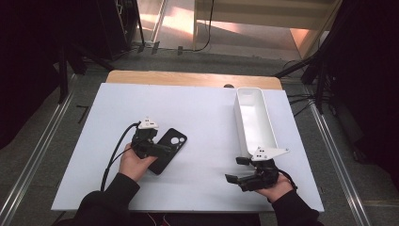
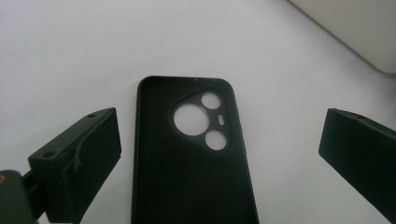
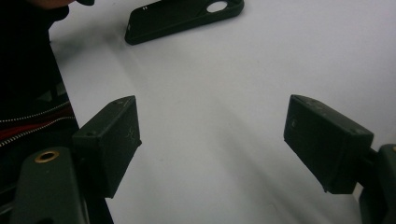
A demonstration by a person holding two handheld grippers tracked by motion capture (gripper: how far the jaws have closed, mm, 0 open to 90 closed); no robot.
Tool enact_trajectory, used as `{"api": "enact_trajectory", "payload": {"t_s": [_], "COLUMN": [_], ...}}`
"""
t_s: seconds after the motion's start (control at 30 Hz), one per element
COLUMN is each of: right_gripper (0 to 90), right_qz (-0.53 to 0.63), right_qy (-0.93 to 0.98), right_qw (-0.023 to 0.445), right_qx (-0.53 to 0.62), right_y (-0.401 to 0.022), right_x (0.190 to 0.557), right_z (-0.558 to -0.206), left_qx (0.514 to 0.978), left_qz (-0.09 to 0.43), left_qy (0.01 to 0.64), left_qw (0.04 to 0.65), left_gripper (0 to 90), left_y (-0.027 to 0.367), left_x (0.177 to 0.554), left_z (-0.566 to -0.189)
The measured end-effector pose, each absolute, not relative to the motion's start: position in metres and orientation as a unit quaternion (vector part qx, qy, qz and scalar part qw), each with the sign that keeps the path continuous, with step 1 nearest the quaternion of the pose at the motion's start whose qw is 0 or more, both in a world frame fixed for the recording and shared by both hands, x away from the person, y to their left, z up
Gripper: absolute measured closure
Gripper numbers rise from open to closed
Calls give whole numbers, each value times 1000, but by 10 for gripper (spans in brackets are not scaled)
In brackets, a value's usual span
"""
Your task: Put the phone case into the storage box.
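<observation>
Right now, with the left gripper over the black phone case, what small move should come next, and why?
Probably lower the left gripper and close it on the phone case. Its jaws stand wide open on either side of the case without touching it, and the case lies flat on the white table.

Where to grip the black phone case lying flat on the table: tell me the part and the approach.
Grip the phone case across its two long edges, below the camera cutouts, coming from above. It lies flat, open side up, with thin raised rims. The left gripper is open and straddles it; the jaws clear both edges.
</observation>
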State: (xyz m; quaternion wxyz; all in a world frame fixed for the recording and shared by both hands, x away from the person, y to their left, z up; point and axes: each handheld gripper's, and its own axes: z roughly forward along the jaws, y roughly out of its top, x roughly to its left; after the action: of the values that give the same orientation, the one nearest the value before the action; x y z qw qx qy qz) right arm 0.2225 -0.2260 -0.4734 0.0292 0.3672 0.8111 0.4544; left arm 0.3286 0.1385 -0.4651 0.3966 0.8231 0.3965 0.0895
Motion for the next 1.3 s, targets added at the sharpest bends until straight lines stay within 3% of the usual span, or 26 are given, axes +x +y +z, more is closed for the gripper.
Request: {"api": "enact_trajectory", "payload": {"t_s": [1.3], "right_gripper": [170], "right_qz": [453], "right_qy": [811], "right_qw": [27], "right_qx": [369], "right_y": [-226], "right_x": [221], "right_z": [-473], "left_qx": [850], "left_qz": [138], "left_qy": [393], "left_qw": [321], "left_gripper": [0], "left_y": [128], "left_x": [321], "left_z": [-508]}}
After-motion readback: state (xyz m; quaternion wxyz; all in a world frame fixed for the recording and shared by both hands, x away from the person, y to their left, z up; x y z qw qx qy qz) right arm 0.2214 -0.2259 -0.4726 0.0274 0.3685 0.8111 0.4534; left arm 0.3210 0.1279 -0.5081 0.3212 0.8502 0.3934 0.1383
